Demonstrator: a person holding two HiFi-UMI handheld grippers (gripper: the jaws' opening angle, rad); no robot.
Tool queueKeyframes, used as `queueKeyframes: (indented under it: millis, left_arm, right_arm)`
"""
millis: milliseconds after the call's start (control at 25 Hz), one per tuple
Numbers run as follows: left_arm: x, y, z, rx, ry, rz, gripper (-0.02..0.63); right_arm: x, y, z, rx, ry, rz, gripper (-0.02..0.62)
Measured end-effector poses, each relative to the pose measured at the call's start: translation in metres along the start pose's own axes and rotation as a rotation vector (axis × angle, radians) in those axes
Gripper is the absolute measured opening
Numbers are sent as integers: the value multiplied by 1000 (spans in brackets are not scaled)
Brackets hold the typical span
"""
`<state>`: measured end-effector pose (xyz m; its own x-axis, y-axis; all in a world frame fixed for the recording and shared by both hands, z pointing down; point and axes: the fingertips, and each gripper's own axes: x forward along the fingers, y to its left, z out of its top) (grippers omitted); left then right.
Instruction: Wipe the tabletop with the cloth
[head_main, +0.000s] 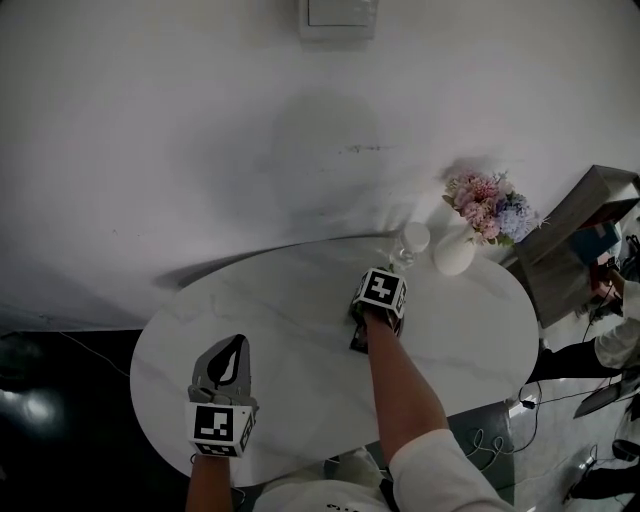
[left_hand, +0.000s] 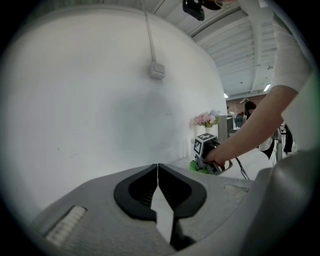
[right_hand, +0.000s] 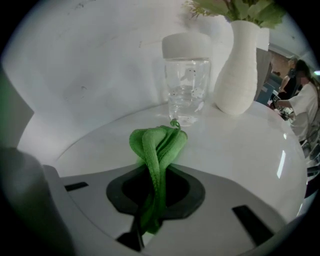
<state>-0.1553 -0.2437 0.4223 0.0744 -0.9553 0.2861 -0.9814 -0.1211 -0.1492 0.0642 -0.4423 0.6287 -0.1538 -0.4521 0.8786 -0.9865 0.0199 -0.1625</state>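
A green cloth (right_hand: 158, 146) is bunched into folds and pinched between the jaws of my right gripper (right_hand: 156, 172), which is shut on it. The cloth's free end rests on the round white tabletop (head_main: 300, 300) just short of a glass. In the head view my right gripper (head_main: 380, 292) sits at the table's middle-right and hides the cloth. My left gripper (head_main: 231, 348) hovers over the table's near left part, shut, with nothing between its jaws (left_hand: 158, 170). From the left gripper view the cloth (left_hand: 199, 166) shows under the right gripper (left_hand: 207, 150).
A clear glass with a white lid (right_hand: 186, 82) and a white vase (right_hand: 241, 65) of pink and blue flowers (head_main: 490, 207) stand at the table's far right edge. A white wall runs behind the table. Boxes and cables lie on the floor at the right.
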Motion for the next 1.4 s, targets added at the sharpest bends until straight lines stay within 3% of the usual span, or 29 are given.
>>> queueKeyframes:
  millis: [1400]
  left_arm:
    - [17,-86,40,26,-113,-202,20]
  right_arm:
    - [-63,-121,-93,243,-29,-106,43]
